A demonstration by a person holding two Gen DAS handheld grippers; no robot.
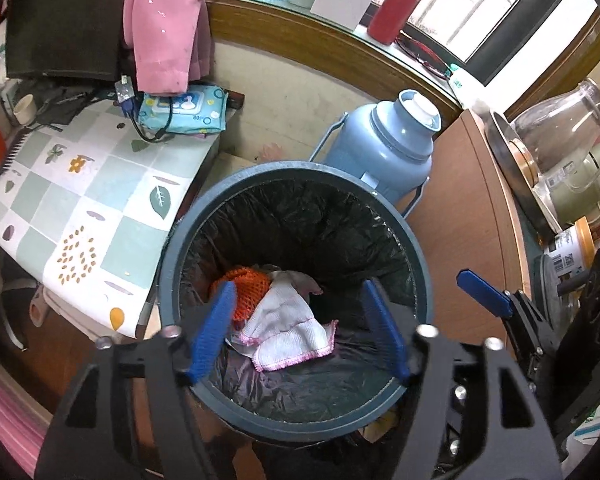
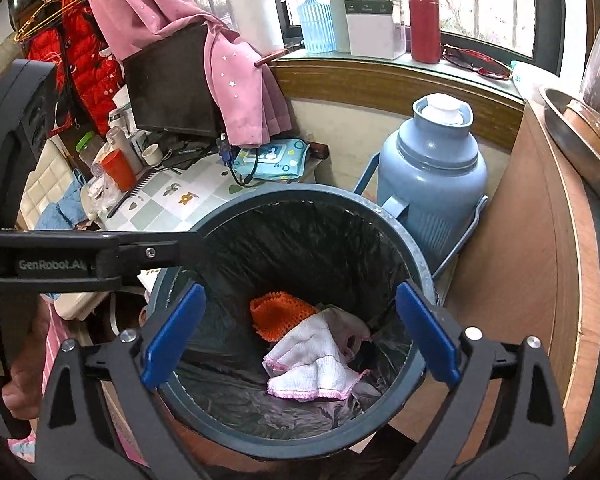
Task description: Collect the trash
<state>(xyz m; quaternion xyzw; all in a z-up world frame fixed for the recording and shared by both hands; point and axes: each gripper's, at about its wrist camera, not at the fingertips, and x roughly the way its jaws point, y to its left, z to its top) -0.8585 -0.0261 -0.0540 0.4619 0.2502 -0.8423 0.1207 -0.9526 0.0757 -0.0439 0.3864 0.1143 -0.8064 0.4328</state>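
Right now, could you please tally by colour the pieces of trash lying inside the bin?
Orange mesh piece: 1
White cloth with pink edging: 1
Total: 2, both on the black liner in the bin. Anything beneath them is hidden. The left gripper and right gripper are above the bin, open and empty.

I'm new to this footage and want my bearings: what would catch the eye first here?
The round dark trash bin with its black liner fills the middle of both views; at its bottom lie a white pink-edged cloth and an orange net. The left gripper and right gripper both hang open above it. A pale blue thermos stands just behind the bin.
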